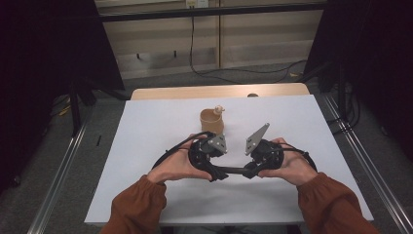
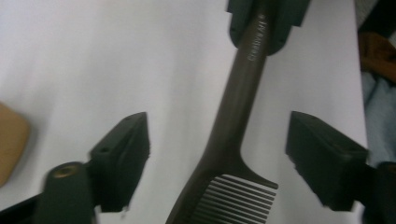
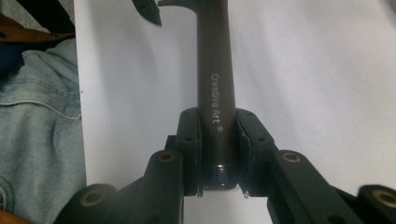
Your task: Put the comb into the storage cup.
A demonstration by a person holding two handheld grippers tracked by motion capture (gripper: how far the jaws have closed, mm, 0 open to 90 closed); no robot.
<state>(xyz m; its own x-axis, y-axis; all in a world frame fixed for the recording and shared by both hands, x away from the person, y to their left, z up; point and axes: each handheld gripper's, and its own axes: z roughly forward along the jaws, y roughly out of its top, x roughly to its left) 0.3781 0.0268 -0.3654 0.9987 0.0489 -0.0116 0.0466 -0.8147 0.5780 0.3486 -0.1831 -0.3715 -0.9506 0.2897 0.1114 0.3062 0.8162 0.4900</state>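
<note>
your right gripper point(image 3: 218, 154) is clamped tight on the butt end of the comb's handle point(image 3: 215, 84); in the right gripper view both pads press flat against the dark shaft just below the printed lettering, and the handle runs straight out ahead of the jaws.

your left gripper point(image 2: 218, 158) stands wide apart. its two black pads point(image 2: 122, 154) sit well clear on either side of the comb point(image 2: 238, 121), with white gaps between each pad and the shaft, so nothing is held there. the comb's teeth point(image 2: 240, 198) lie between and just below the pads, near the root of the jaws, and the handle slants away up ahead of them into the other gripper at the far end.

in the high view your two hands face each other over the white table point(image 1: 146, 126), left hand point(image 1: 178, 165) and right hand point(image 1: 292, 165) level, with the comb bridging the gap between the grippers as a dark bar.

a tan cup point(image 1: 212, 121) stands on the sheet just beyond your left gripper, apart from it; its edge shows at the left gripper view's left side.
</note>
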